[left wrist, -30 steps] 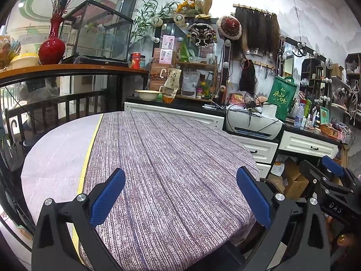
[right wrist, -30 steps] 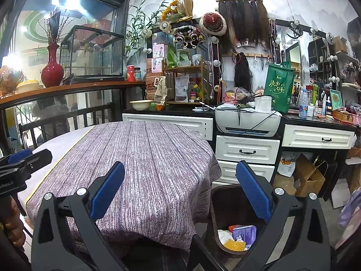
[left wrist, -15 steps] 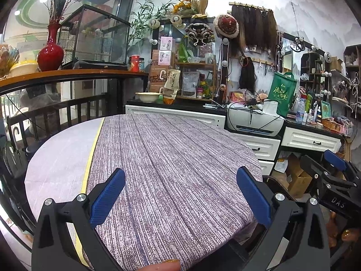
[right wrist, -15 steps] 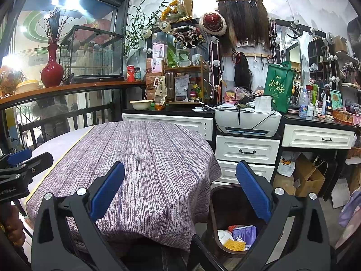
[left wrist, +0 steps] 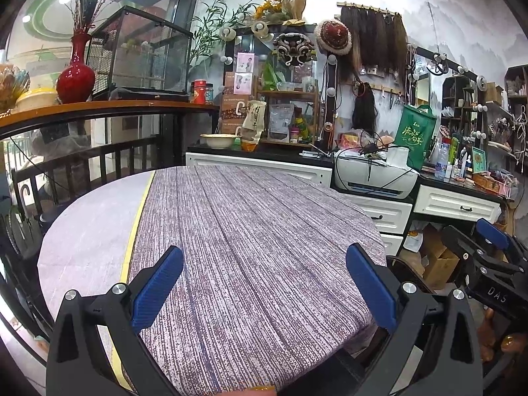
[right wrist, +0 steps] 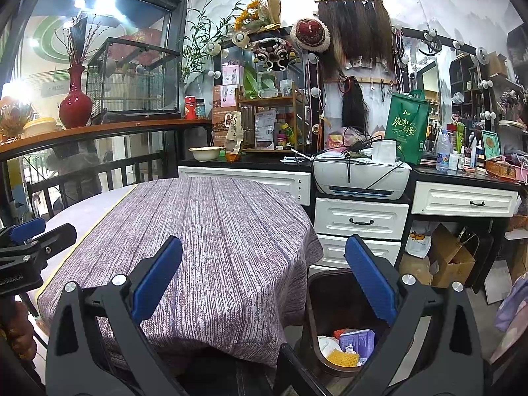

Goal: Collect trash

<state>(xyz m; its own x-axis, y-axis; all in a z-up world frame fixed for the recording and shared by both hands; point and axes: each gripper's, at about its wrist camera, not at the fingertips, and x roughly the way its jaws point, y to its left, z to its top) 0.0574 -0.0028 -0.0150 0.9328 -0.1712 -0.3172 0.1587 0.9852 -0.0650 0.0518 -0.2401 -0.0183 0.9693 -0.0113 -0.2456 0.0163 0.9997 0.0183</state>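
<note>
**Two hand-held grippers hanging open over a cleared desk**

Two devices are hovering at the near edge of a round desk, each with its blue-padded jaws spread wide and nothing between them. The left hand-held gripper [left wrist: 264, 283] is pointing across the striped purple tablecloth [left wrist: 250, 237], while the right hand-held gripper [right wrist: 264, 283] is reaching past the cloth's draped edge, its right finger hanging over a dark trash bin [right wrist: 333, 300] standing on the floor just beside the desk [right wrist: 99, 208]. Inside the bin, the collected trash [right wrist: 349, 349] is lying in a heap: a yellow netted piece, a purple wrapper, something white and a scrap of red. In the right wrist view, the left device is showing at the far left edge with a person's hand [right wrist: 16, 333] gripping its handle. Behind the desk, a white printer [right wrist: 361, 176] is sitting on a dark counter above white drawers, a green bag [right wrist: 407, 127] is standing next to it, and a red vase [right wrist: 75, 102] is resting on a wooden ledge.
</note>
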